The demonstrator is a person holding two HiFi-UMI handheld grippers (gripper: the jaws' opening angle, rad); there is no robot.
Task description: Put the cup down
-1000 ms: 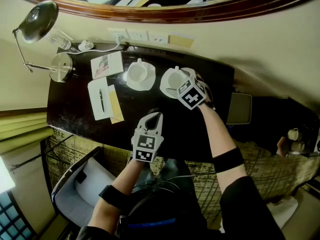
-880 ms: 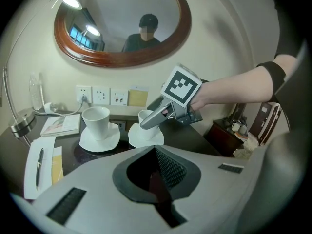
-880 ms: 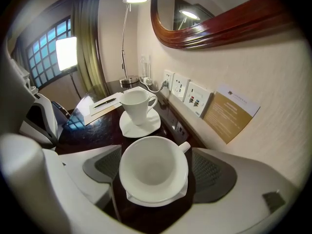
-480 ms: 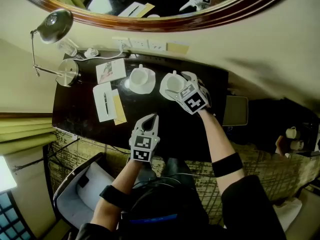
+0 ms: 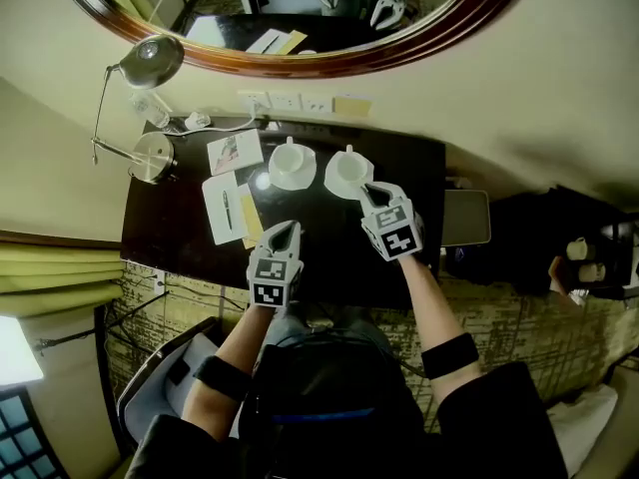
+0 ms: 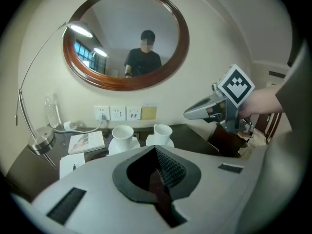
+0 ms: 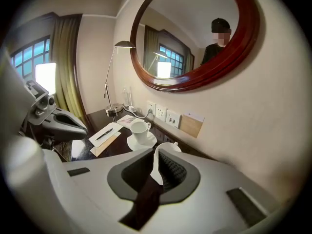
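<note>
Two white cups stand on white saucers at the back of the dark desk: the left cup and the right cup. My right gripper hangs just in front of the right cup's saucer, apart from the cup. Its jaws are closing and stand almost together with nothing between them. In the right gripper view the right cup peeks out beyond my right gripper. My left gripper is shut and empty, nearer the desk's front edge. The left gripper view shows both cups ahead.
A desk lamp stands at the desk's left end, with a booklet, a notepad with a pen and a yellow envelope beside it. Wall sockets and a round mirror are behind. A chair sits at lower left.
My right gripper has drawn back from the right cup towards me, and its jaws have come together. The cup stays on its saucer. My left gripper has hardly moved.
</note>
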